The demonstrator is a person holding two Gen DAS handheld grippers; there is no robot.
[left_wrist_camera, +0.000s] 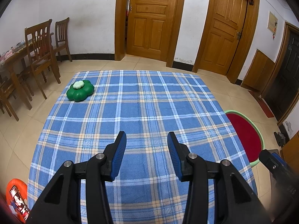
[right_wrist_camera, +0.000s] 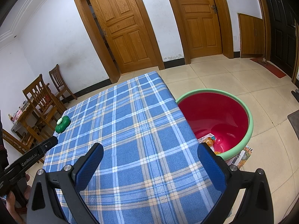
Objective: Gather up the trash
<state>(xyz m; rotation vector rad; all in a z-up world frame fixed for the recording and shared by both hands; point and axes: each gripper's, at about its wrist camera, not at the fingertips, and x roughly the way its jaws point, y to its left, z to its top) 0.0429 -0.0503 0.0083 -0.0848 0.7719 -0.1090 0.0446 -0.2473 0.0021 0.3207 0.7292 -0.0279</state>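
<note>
Above the table (left_wrist_camera: 149,112) | both grippers released, left (left_wrist_camera: 146,140), right (right_wrist_camera: 149,153) | trash (right_wrist_camera: 210,141) in basin (right_wrist_camera: 250,128), right of right gripper

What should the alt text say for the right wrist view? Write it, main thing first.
An open right gripper hovers over a table with a blue plaid cloth, empty-handed. Beside the table's right edge stands a red basin with a green rim holding a few wrappers; a green flower-shaped object sits at the cloth's far left edge.
</note>
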